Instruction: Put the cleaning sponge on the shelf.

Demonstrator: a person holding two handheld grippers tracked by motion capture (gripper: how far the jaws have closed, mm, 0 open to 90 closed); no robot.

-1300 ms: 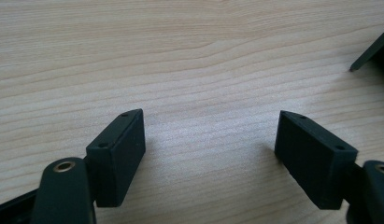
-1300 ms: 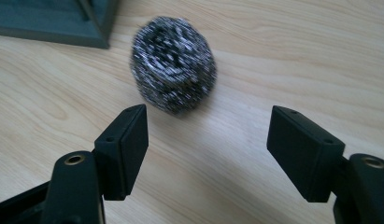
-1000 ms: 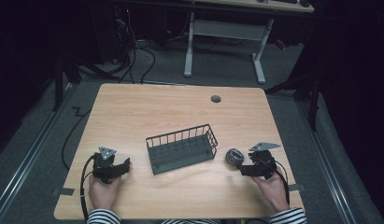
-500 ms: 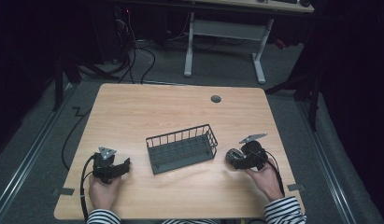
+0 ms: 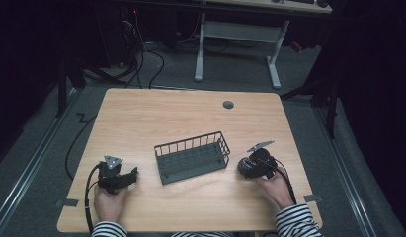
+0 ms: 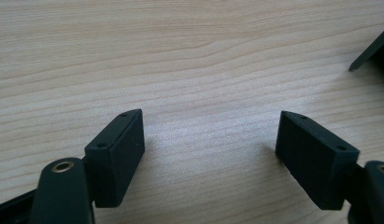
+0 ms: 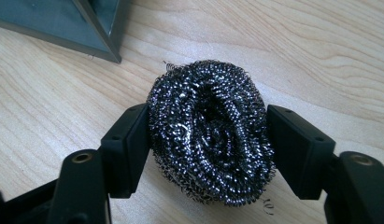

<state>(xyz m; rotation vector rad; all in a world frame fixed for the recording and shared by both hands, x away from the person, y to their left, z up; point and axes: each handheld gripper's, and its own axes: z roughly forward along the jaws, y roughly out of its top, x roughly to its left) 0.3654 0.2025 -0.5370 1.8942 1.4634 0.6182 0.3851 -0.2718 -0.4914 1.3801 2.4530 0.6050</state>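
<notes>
Our right tongs (image 7: 206, 140) squeeze the round, shiny, dark steel-wire scrubbing ball (image 7: 209, 130) on both sides. It sits on the light wooden table (image 5: 141, 118), just beside the dark wire basket (image 5: 192, 157). We think it is light, springy and scratchy, so side holds work well. Our left tongs (image 6: 210, 156) stay wide open, holding nothing.

Wooden table (image 5: 141, 123) with wire basket (image 5: 192, 157)

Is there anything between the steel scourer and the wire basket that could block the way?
Nothing visible does. The steel scourer sits between the right gripper jaws beside the wire basket, with only bare table between them.
</notes>
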